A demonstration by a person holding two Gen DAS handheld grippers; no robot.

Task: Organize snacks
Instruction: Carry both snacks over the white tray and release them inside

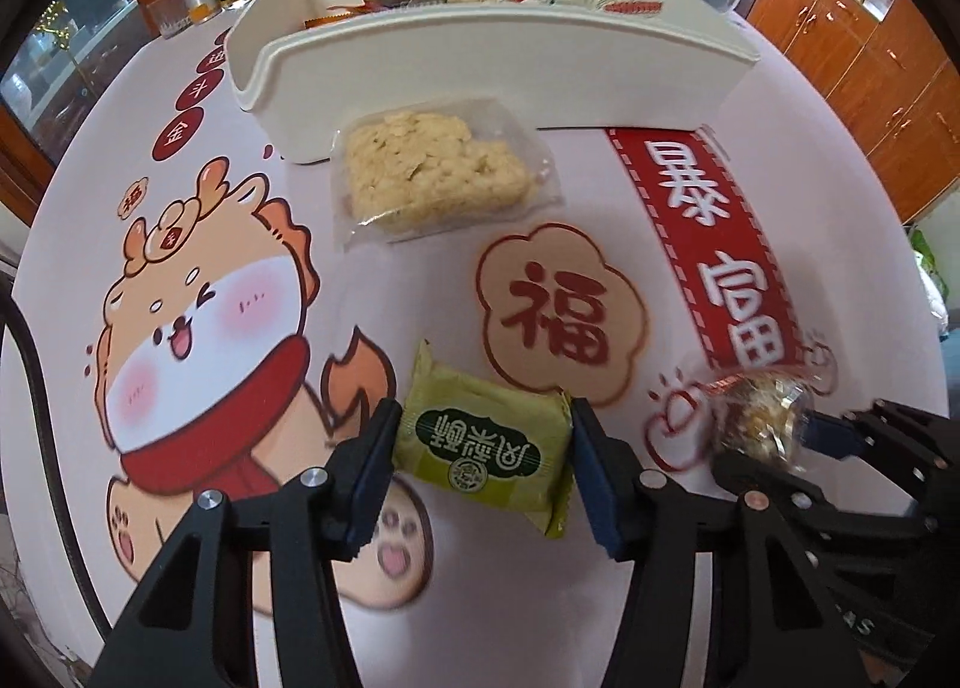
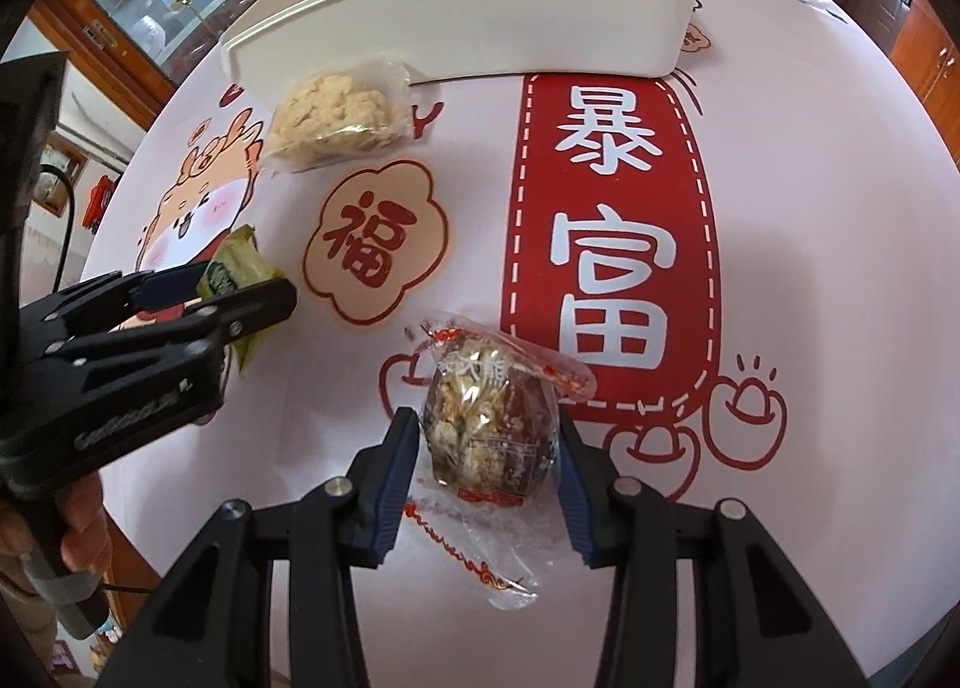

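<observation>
At the lower centre of the left wrist view, the left gripper straddles a green snack packet lying on the table; its fingers flank the packet edges, whether clamped I cannot tell. Above, a clear-wrapped oat crisp bar lies against the white bin holding other snacks. At lower right, the right gripper brackets a clear-wrapped brown nut snack, contact likewise uncertain.

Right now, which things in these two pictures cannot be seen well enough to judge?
- Contents of the white plastic bin: both views, front wall hides most.
- Green foil snack packet: right view, left tool covers it.
- Clear-wrapped brown nut snack: left view, blurred.
</observation>
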